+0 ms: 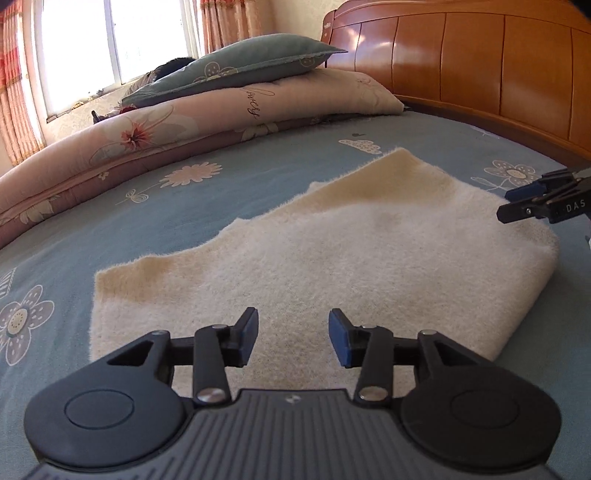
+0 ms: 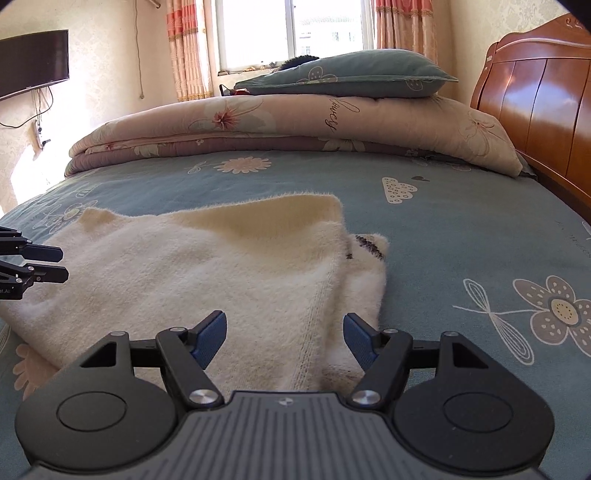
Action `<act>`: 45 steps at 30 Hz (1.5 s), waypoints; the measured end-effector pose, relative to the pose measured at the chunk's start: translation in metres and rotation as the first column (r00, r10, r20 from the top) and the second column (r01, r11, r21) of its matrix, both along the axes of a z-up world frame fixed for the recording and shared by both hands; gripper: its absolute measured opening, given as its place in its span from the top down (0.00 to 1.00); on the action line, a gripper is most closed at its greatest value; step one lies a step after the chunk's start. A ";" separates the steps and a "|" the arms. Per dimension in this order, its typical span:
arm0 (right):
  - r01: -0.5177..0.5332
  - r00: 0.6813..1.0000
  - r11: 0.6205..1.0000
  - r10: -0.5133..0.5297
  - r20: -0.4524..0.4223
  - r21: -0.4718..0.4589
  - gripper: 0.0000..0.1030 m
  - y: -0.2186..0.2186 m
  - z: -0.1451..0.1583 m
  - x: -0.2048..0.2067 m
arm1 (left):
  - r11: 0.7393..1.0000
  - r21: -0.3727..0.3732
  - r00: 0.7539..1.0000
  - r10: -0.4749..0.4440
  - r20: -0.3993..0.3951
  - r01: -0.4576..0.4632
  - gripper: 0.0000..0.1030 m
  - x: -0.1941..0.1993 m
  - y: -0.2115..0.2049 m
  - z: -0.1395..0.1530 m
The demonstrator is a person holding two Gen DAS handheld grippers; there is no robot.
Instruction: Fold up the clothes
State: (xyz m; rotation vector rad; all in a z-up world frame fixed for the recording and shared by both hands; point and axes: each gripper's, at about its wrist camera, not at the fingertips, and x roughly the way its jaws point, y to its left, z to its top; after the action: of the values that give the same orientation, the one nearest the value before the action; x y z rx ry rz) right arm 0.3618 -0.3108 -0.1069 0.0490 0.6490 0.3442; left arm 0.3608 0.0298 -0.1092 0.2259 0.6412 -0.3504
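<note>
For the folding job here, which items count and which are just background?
Job:
cream fleece garment, partly folded on the bed
left tool, open, empty
right tool, open, empty

Background:
blue floral sheet
folded pink quilt
grey-blue pillow
wooden headboard
wall TV

Bedroom: bed w/ blue floral sheet (image 2: pixel 461 221); wood headboard (image 2: pixel 535 103) at 2 o'clock; sunlit window (image 2: pixel 295 33) at 12, striped curtains (image 2: pixel 184 48); wall TV (image 2: pixel 33 62) at 10.
</note>
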 end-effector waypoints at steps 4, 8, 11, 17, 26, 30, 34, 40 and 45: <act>0.041 0.991 0.986 -0.019 -0.134 0.164 0.60 -0.020 -0.019 0.033 | 0.993 -0.102 0.994 0.045 -0.103 -0.056 0.43 0.015 0.014 -0.015; 0.131 0.966 0.947 -0.054 -0.254 0.295 0.81 -0.035 -0.025 0.038 | 0.991 -0.120 0.984 0.044 -0.173 -0.065 0.34 0.025 0.016 -0.016; 0.197 0.937 0.930 -0.086 -0.338 0.311 0.84 -0.038 -0.022 0.041 | 0.995 -0.071 0.967 0.045 -0.252 -0.064 0.29 0.036 0.005 -0.010; 0.220 0.886 0.958 -0.118 -0.449 0.183 0.84 -0.025 -0.003 0.047 | 0.993 -0.041 0.913 0.082 -0.399 -0.107 0.30 0.055 -0.013 0.011; 0.119 0.904 0.988 -0.147 -0.401 -0.095 0.64 0.019 0.032 0.043 | 0.993 -0.043 0.949 0.094 -0.300 -0.112 0.29 0.081 -0.045 0.025; 0.105 0.895 0.988 -0.143 -0.422 -0.112 0.56 0.025 0.035 0.031 | 0.987 0.002 0.933 0.152 -0.327 -0.160 0.25 0.106 -0.049 0.000; 0.130 0.876 0.984 -0.170 -0.451 -0.118 0.50 0.022 0.040 0.019 | 0.977 -0.026 0.919 0.189 -0.345 -0.210 0.25 0.115 -0.045 0.001; 0.144 0.884 0.981 -0.188 -0.428 -0.134 0.48 0.039 0.049 0.017 | 0.961 -0.060 0.920 0.238 -0.310 -0.269 0.24 0.063 -0.021 0.034; 0.027 0.929 0.994 -0.065 -0.366 -0.109 0.43 0.085 0.044 0.015 | 0.942 0.045 0.911 0.332 -0.244 -0.332 0.24 0.011 0.008 0.025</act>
State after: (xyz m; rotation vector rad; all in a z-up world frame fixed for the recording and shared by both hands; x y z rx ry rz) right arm 0.3768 -0.2254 -0.0626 0.0309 1.0369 0.2565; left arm 0.3717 0.0381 -0.0843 0.0711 0.9130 -0.0475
